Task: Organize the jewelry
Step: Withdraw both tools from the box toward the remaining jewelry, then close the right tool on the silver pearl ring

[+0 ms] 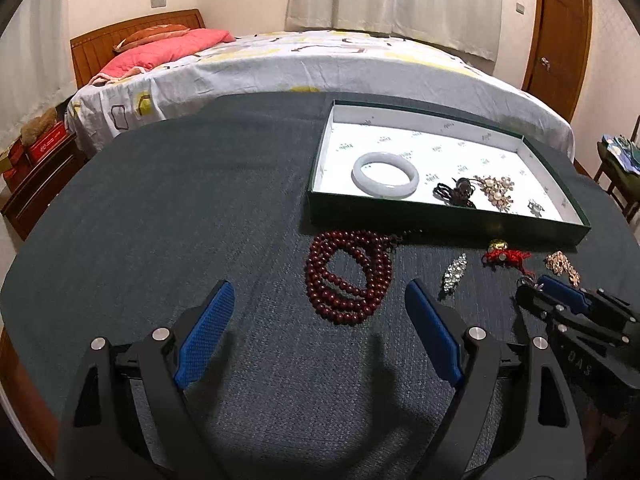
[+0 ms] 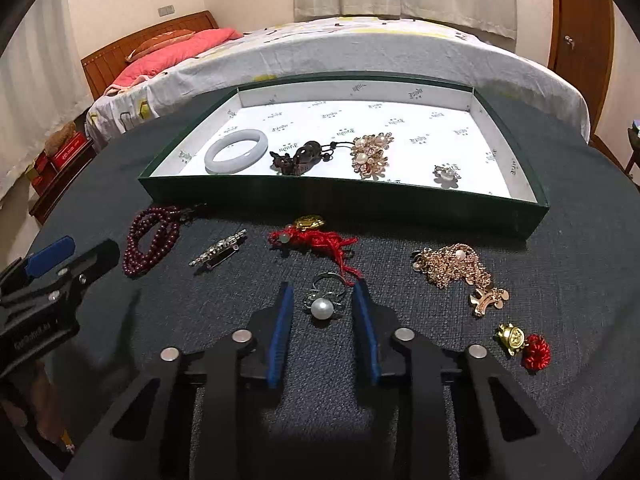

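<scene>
A green tray [image 2: 340, 196] with a white lining holds a white bangle [image 2: 236, 156], a dark charm [image 2: 300, 160], a pearl brooch [image 2: 370, 154] and a small silver piece [image 2: 447, 174]. On the dark cloth lie a pearl ring [image 2: 323, 305], a red bead necklace [image 1: 348, 276], a silver brooch [image 2: 218, 253], a red cord charm [image 2: 316, 238], a gold chain [image 2: 460, 272] and a gold-and-red charm [image 2: 522, 344]. My right gripper [image 2: 323, 290] is open with the pearl ring between its fingers. My left gripper [image 1: 318, 300] is open and empty, just short of the bead necklace.
The table [image 1: 180, 200] is round with a dark cloth. A bed [image 1: 300, 64] stands just behind it, a wooden nightstand [image 1: 36, 184] at the left and a wooden door [image 1: 560, 32] at the back right.
</scene>
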A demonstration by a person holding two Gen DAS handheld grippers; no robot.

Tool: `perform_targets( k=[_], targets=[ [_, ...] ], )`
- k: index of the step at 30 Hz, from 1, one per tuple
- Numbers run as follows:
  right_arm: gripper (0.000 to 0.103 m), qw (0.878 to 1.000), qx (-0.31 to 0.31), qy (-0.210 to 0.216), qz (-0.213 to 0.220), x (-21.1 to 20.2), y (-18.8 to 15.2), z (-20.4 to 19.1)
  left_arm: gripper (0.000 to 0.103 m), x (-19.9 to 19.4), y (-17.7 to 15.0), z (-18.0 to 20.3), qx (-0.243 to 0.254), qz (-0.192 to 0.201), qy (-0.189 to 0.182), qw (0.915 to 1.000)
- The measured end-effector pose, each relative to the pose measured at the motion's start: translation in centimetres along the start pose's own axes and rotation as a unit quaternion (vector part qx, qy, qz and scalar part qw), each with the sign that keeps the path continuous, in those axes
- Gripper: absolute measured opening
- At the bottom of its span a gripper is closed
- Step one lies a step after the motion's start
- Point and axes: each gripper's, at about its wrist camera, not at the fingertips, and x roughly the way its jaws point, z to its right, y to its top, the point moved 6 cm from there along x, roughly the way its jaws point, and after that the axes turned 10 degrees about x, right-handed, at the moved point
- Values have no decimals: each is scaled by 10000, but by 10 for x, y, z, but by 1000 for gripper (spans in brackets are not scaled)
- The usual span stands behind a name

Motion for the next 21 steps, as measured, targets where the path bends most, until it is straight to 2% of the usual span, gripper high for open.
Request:
perform_targets(
  k=[6,15,18,21],
  targets=[
    [22,10000,-17,27,-9,-2,-2,2,85,0,-1,6,53,-1,-68,10000],
    [22,9999,85,56,138,-19,4,14,85,5,2,36,238,-20,-426,9988],
    [22,9996,168,67,213,-27,8,23,83,8,7,51,378,18,-554,9977],
    [22,9993,259,73,272,-35,11,33,76,16,11,67,527,-13,-699,9962]
  ],
)
